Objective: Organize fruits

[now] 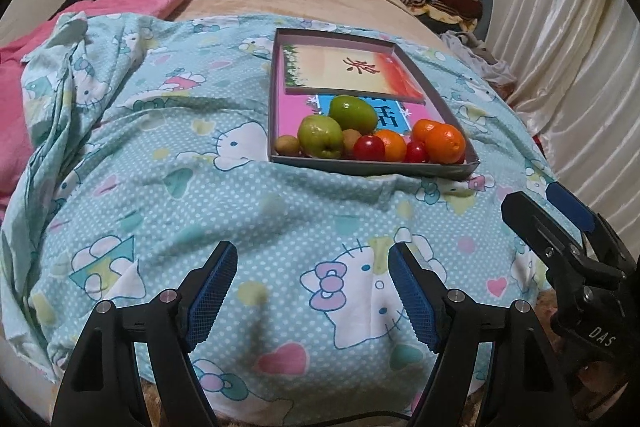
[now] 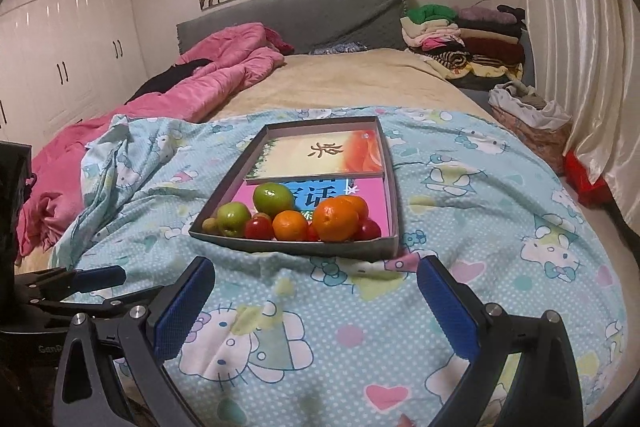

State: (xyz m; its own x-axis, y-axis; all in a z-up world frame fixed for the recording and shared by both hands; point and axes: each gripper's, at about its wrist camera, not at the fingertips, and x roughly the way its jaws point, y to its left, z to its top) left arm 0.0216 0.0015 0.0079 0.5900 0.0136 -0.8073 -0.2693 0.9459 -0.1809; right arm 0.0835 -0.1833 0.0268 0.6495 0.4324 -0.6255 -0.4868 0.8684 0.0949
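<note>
Hovering over the blue cartoon-print sheet, the left gripper has its jaws spread wide, with nothing between the blue pads. The right gripper is also wide open and empty, above the same sheet and touching no fruit. All the fruits lie together at the near end of a shallow grey box that rests on the sheet, ahead of both grippers. I count two green fruits, three oranges, at least three small red fruits and two small brownish fruits; some are partly hidden. Two printed books lie flat inside the box, under and behind the fruits.
</note>
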